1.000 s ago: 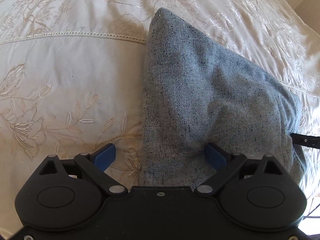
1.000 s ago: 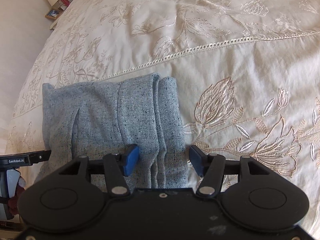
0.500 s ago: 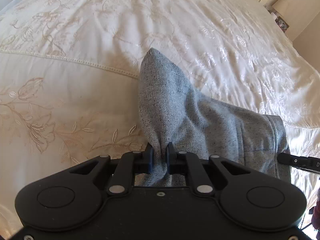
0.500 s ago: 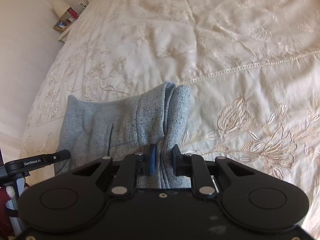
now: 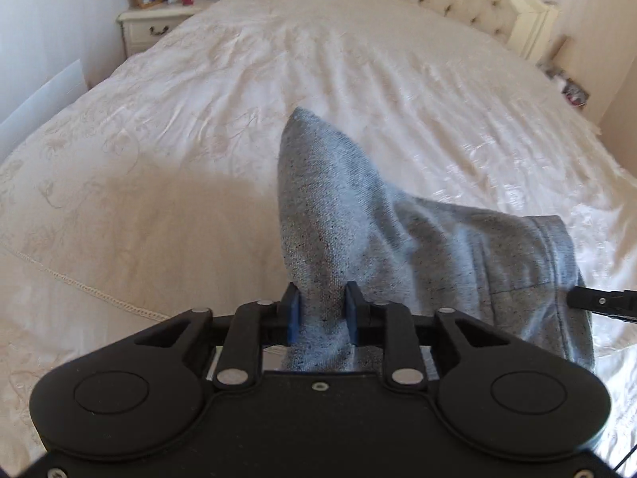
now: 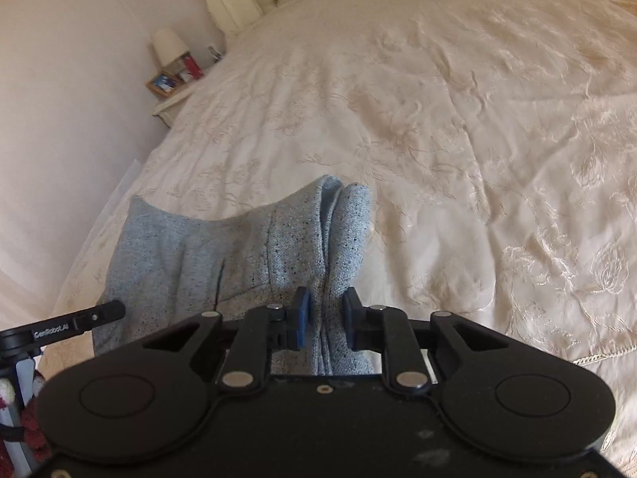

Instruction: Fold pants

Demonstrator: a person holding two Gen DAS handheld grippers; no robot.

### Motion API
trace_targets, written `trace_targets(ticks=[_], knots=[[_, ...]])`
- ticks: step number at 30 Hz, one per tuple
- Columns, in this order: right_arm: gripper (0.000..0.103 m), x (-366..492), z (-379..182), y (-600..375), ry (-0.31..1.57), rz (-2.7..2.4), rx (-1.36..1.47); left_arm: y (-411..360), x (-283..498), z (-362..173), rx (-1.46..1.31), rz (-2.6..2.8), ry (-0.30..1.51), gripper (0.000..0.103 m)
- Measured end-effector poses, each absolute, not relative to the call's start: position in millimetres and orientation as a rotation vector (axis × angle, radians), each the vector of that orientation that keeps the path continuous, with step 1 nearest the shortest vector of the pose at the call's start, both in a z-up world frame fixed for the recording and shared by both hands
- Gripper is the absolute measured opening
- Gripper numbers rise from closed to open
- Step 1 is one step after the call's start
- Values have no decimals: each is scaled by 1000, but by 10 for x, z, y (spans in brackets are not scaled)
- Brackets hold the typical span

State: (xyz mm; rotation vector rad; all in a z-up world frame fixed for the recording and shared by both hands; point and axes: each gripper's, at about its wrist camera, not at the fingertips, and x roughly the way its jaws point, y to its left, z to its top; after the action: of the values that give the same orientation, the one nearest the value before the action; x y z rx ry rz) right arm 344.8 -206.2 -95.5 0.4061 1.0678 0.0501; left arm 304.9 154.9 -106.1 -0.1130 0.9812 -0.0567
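Nearest, the left hand-held gripper (image 5: pixel 321 312) tilts steeply downward, its jaws, just eased wider, pinching a bunched edge of the grey pants (image 5: pixel 358 215). The right hand-held gripper (image 6: pixel 323 320) angles down likewise, jaws also just eased wider, clamping the opposite folded edge. The pants hang lifted between them above the cream bed (image 5: pixel 199 127).

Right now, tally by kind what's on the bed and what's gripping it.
Grey pants: 1, bunched and lifted off the cream bedspread.
Grippers: 2, left gripper and right gripper, each with pants fabric between its blue pads.
Total: 3
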Motion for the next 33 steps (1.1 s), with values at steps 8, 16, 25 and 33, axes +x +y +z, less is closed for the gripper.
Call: trace_targets(ticks=[8,16,25,33], knots=[[24,3434,-1017,-1623,1050,108,259,1543,3080,-1321,-85,13,1077,32],[24,3157,-1422,-1215,1176,131,71,1273,2806,-1721,15,-53,1171,38],[32,2823,-1028,-1386,1074,80,103,1350,2547,-1397,-15,-17,1125,38],[33,2525,-406,-1413,1003,106,155,1144,2251,-918,-30,0,1079,38]])
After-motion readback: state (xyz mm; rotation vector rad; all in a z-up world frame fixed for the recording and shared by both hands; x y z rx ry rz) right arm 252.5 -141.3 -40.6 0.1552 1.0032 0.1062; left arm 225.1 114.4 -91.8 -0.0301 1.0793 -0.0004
